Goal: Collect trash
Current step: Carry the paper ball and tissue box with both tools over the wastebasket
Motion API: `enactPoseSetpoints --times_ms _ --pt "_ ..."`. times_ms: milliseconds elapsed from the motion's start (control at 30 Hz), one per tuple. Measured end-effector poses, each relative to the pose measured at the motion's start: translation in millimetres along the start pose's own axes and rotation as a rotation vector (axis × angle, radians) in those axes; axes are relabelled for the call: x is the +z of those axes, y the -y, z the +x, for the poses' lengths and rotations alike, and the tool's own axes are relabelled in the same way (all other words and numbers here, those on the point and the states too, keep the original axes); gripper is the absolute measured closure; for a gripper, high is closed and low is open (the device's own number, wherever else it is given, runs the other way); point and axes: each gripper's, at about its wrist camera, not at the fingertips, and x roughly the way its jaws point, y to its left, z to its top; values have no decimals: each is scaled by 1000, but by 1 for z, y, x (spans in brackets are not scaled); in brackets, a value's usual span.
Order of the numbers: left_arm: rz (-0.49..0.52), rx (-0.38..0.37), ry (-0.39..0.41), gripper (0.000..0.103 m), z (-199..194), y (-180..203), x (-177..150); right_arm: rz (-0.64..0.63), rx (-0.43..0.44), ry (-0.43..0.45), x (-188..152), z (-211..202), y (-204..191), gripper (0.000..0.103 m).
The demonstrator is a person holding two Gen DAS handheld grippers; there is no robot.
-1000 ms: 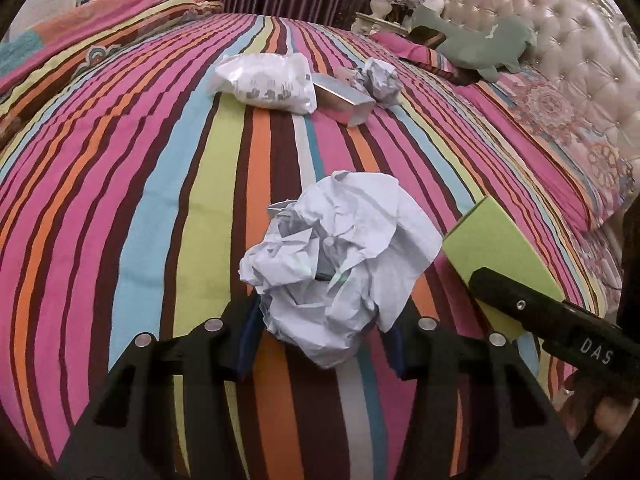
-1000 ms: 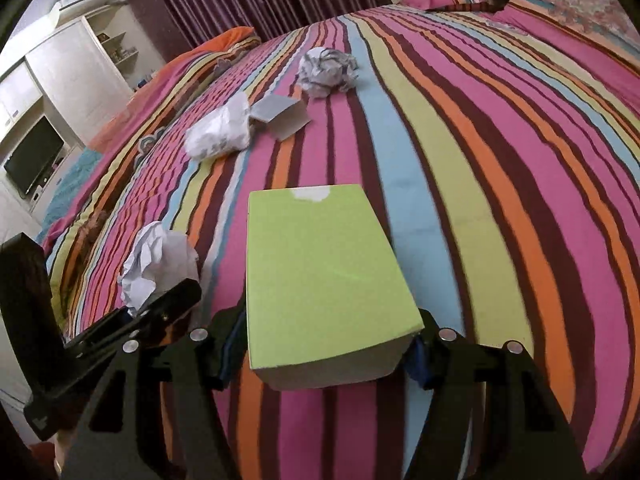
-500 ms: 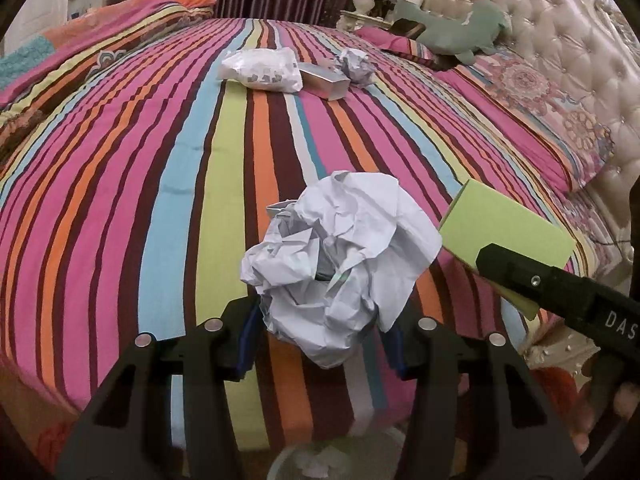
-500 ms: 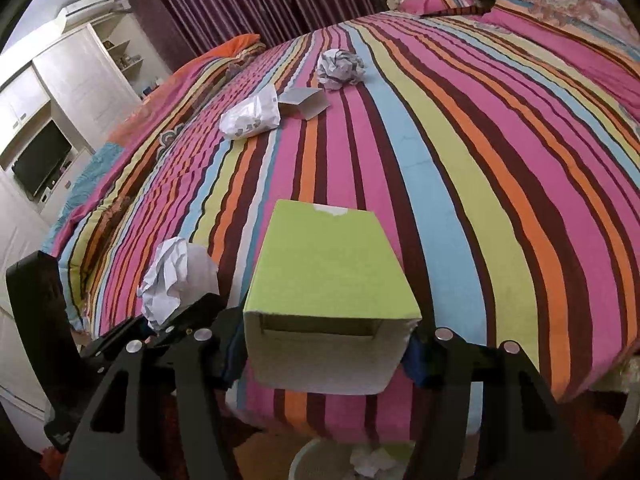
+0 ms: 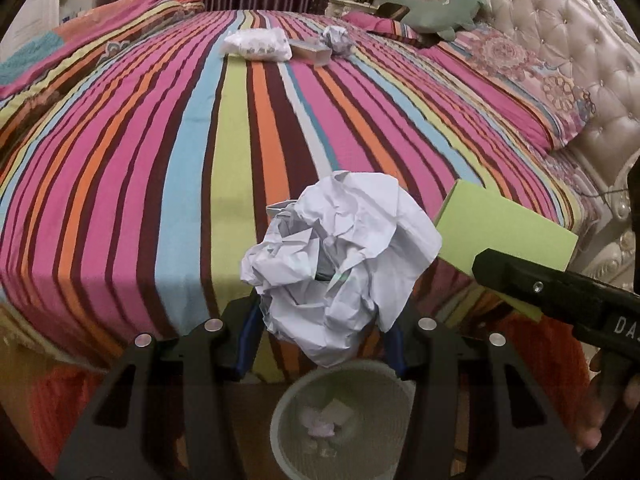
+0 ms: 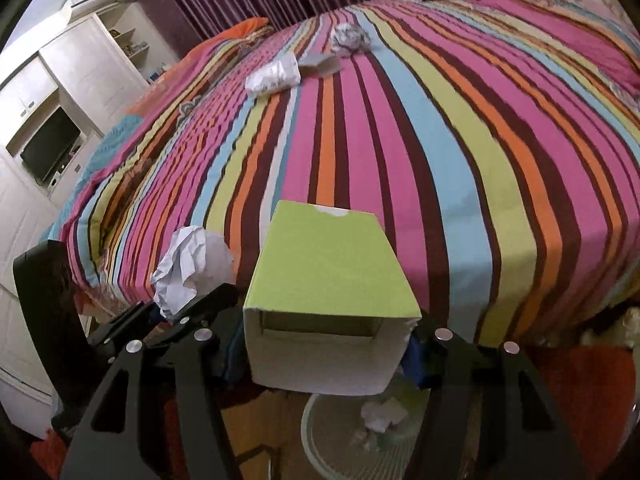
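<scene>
My left gripper (image 5: 320, 336) is shut on a crumpled white paper ball (image 5: 340, 256), held past the bed's near edge and above a pale round waste bin (image 5: 288, 404) on the floor. My right gripper (image 6: 326, 350) is shut on a light green box (image 6: 328, 276), its open end facing the camera, also over the waste bin (image 6: 316, 420). The paper ball (image 6: 192, 264) and the left gripper show at the left of the right wrist view. The green box (image 5: 504, 228) shows at the right of the left wrist view. Bits of paper lie in the bin.
On the far part of the striped bedspread (image 5: 240, 140) lie a white plastic bag (image 5: 258, 43), a small grey box (image 5: 310, 50) and another crumpled paper ball (image 5: 338, 39). A tufted headboard (image 5: 540, 32) stands at the right, a green plush toy (image 5: 436, 8) by the pillows.
Both grippers have drawn back from over the bed to beyond its near edge, carrying the paper ball and the green box. The waste bin has come into view beneath them.
</scene>
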Motion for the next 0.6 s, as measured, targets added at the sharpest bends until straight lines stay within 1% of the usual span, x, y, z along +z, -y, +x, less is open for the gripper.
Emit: enactPoseSetpoints --times_ms 100,233,400,567,600 --pt "0 8 -15 54 -5 1 -16 8 -19 -33 -15 -1 -2 45" --pt "-25 -4 -49 54 -4 1 -34 28 -32 -72 -31 1 -2 45" --pt "-9 3 -101 54 4 6 -48 34 -65 -129 -50 8 1 45" --pt "9 17 -166 54 14 10 -59 56 -96 -232 -70 23 9 45" --pt "16 23 -175 54 17 11 -61 67 -105 -268 -76 29 13 45"
